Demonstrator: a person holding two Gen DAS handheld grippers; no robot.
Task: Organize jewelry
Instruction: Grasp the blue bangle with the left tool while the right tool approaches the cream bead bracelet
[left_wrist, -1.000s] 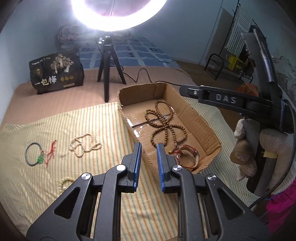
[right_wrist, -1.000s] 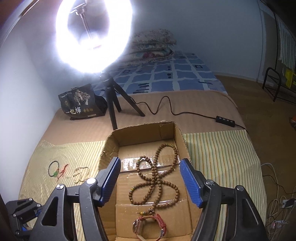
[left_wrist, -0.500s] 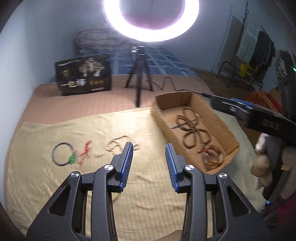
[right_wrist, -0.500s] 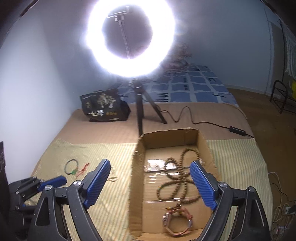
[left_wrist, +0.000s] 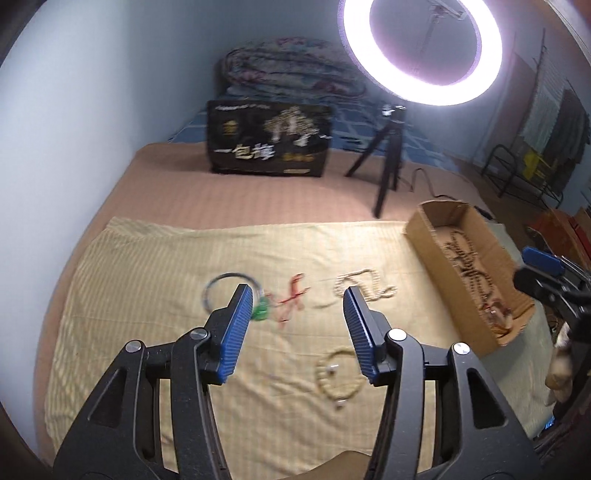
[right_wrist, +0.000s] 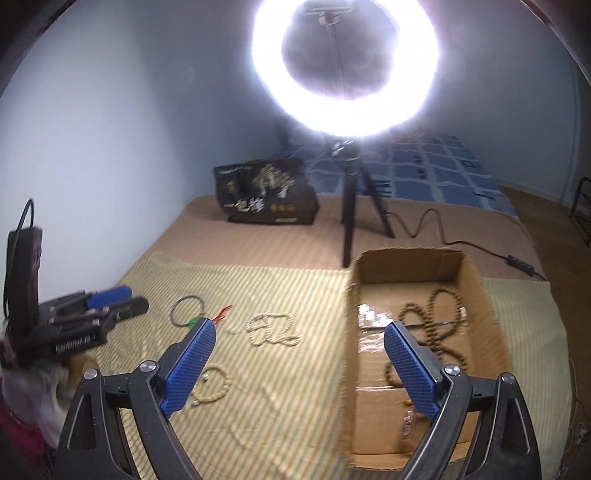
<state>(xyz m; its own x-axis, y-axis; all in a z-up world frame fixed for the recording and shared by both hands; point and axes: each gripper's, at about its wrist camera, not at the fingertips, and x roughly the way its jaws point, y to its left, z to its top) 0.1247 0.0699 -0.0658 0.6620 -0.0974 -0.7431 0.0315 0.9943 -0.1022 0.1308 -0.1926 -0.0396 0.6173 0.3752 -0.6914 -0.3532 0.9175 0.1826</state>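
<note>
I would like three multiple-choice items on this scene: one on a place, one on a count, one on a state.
1. Where does the dark brown bead necklace lie?
A. in the cardboard box
B. on the striped cloth
C. on the black bag

2. How many jewelry pieces lie on the striped cloth?
A. one
B. three
C. five

3. How is the left gripper?
A. shut on a bracelet
B. open, holding nothing
C. shut, empty

Answers:
1 A, it lies between the box walls.
2 B, the dark cord bracelet, the pale bead necklace and the pale bead bracelet.
3 B, a wide gap between its fingers.
</note>
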